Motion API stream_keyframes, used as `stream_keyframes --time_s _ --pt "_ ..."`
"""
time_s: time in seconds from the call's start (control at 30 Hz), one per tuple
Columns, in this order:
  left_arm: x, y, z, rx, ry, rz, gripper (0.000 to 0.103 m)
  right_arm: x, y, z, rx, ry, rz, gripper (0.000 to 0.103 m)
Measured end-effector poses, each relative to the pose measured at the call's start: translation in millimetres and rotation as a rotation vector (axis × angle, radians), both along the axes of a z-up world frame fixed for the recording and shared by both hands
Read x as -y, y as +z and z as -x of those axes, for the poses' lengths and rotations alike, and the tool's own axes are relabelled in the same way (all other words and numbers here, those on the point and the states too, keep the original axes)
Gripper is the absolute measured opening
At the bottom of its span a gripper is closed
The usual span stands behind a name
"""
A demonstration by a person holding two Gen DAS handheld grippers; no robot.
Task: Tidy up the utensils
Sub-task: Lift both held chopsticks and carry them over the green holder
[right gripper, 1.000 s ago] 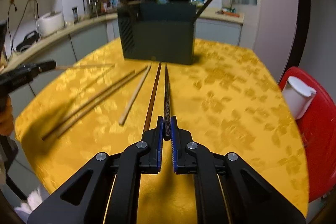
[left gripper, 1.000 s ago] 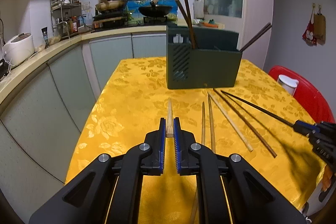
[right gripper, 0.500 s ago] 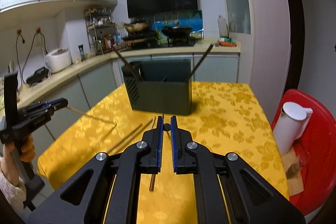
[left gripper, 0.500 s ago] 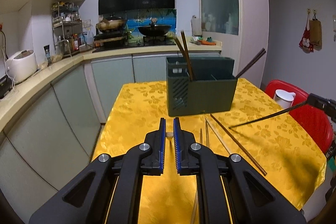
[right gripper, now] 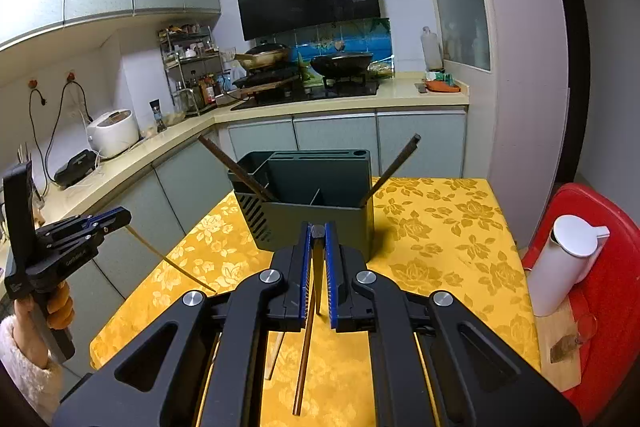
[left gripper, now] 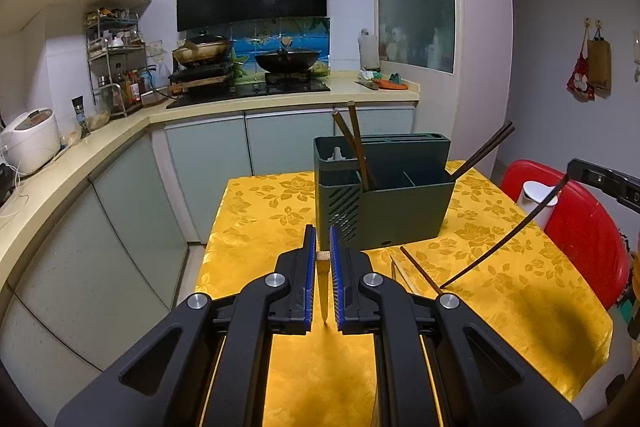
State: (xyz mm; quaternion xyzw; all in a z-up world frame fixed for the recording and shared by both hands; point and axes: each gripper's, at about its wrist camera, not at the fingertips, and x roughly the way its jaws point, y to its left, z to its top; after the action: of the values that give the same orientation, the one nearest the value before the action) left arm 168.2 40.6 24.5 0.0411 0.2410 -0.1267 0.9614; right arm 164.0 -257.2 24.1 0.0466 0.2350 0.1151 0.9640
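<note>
Closest to you, your left gripper [left gripper: 323, 255] has its jaws clamped on a pale wooden chopstick [left gripper: 322, 285], gripped near its blunt end, thin tip hanging down between the pads. Your right gripper [right gripper: 318, 239] is clamped the same way on a dark chopstick [right gripper: 317, 277], point drooping below the jaws. Both sticks are lifted clear of the yellow tablecloth [left gripper: 280, 211].

Under the grippers, more chopsticks lie loose on the cloth: a brown one [right gripper: 303, 355] runs under your right gripper, and a dark one [left gripper: 420, 269] lies just in front of the holder.

Further out stands the dark green utensil holder [left gripper: 400, 211], near the middle of the table, split into compartments. Brown chopsticks [left gripper: 356, 147] lean in its left section; a dark pair [left gripper: 484, 151] leans out of the right corner.

Risks, as I judge them:
- Each stick is pinched at one end only, so it can pivot in the pads, and the tip may miss the slot or catch the holder's rim.
- Leaning sticks jut out over the openings. Come in low or crooked and you knock them, or tip the holder.
- Your two grippers head for the same box, so long sticks may cross or clash.
- Sorting looks colour-based; dropping pale wood among the dark pair mixes the sets.
- A white jug [right gripper: 568, 259] on the red chair [right gripper: 608, 307] sits close to your right; a wide swing could hit it.
</note>
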Motion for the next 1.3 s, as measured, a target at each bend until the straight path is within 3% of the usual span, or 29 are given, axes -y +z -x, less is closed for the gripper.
stream_keyframes --time_s 0.3,0.47,0.97,1.13,1.3 --pt "19.5 24.7 -18.4 -0.034 -0.063 -0.021 0.007 -1.7 22.7 -24.8 -0.018 0.005 0.007 0.008" --pt "38.9 56.1 -28.2 -0.038 -0.118 -0.010 0.007 2.5 45.5 -40.2 -0.025 -0.003 -0.001 0.008" --pt "100.3 139.0 -75.9 0.074 -0.096 0.002 0.007 11.8 123.2 -72.8 0.085 -0.089 0.022 0.008" --pt "119.2 139.6 -95.2 0.088 -0.071 0.000 0.007 5.7 123.6 -86.8 0.099 -0.101 0.030 0.008" --pt "131.3 122.3 -115.0 0.069 -0.054 -0.005 0.007 2.3 115.6 -107.1 0.091 -0.114 0.041 0.008"
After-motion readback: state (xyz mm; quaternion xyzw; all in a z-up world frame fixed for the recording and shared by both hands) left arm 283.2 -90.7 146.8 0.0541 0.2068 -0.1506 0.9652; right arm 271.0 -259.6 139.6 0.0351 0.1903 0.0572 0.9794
